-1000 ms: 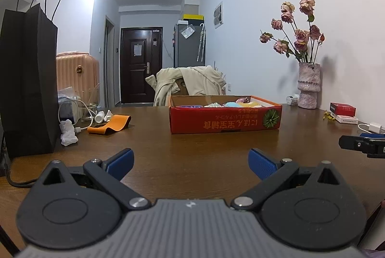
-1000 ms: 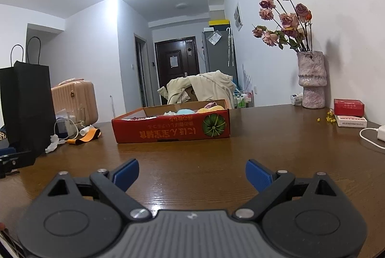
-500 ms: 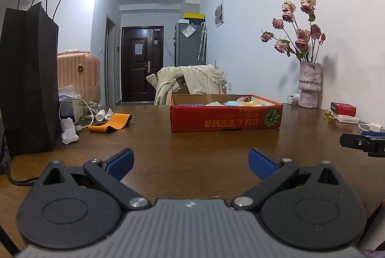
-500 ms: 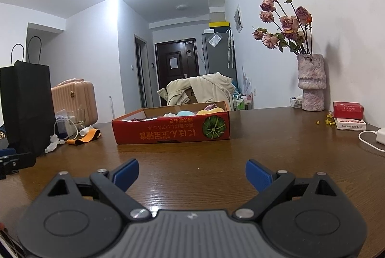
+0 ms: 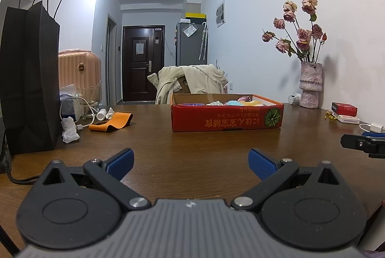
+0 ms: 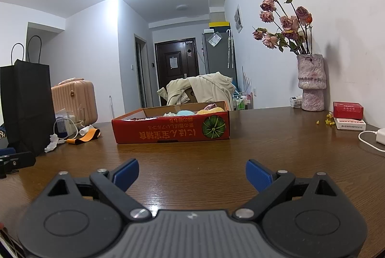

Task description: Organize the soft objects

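Note:
A shallow red cardboard box sits on the brown table, holding several soft items in blue, yellow, white and pink; only their tops show. My left gripper hovers low over the table well short of the box, open, nothing between its blue pads. My right gripper is likewise open and empty, facing the box from the near side. The tip of the right gripper shows at the right edge of the left wrist view.
A black paper bag stands at the left with crumpled tissue, cables and an orange strap. A vase of dried roses, red and white small boxes and a white charger sit along the right wall.
Both views have tilted slightly upward, so the box and table sit a little lower in frame. Both grippers stay open and empty.

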`<state>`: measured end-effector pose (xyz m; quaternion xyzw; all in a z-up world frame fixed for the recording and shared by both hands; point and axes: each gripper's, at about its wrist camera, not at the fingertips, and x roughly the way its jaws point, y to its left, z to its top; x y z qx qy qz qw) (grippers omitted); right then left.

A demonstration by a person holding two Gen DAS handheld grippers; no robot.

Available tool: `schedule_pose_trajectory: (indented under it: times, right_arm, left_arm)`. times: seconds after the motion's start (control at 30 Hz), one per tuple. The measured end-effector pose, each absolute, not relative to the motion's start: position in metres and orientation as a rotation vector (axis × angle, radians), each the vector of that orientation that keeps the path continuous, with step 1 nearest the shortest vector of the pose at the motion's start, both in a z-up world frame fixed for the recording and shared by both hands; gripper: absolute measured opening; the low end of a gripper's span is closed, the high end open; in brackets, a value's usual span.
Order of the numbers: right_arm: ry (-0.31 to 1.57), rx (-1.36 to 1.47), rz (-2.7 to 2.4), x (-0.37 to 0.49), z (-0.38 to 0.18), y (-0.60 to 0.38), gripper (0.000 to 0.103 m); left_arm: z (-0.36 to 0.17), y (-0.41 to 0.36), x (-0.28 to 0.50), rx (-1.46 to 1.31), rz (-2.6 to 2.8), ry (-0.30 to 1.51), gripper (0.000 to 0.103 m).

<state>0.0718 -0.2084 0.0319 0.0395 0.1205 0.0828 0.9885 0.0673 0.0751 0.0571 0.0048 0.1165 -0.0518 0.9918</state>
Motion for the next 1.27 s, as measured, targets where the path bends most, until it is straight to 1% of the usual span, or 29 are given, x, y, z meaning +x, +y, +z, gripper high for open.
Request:
schedule_pose_trajectory:
  times: [1.17,1.27]
  right_arm:
    - [0.231,0.074,0.171,0.0701,0.0314,-0.2086,0.096]
    - [0.228,0.08,0.176,0.0706,0.0319,-0.2088,0.096]
  left_arm:
    - [0.0572,0.0766,0.0699,0.001,-0.103,0.249,0.103]
    - [0.0581,0.0754,0.0692,-0.008,-0.09,0.213,0.103]
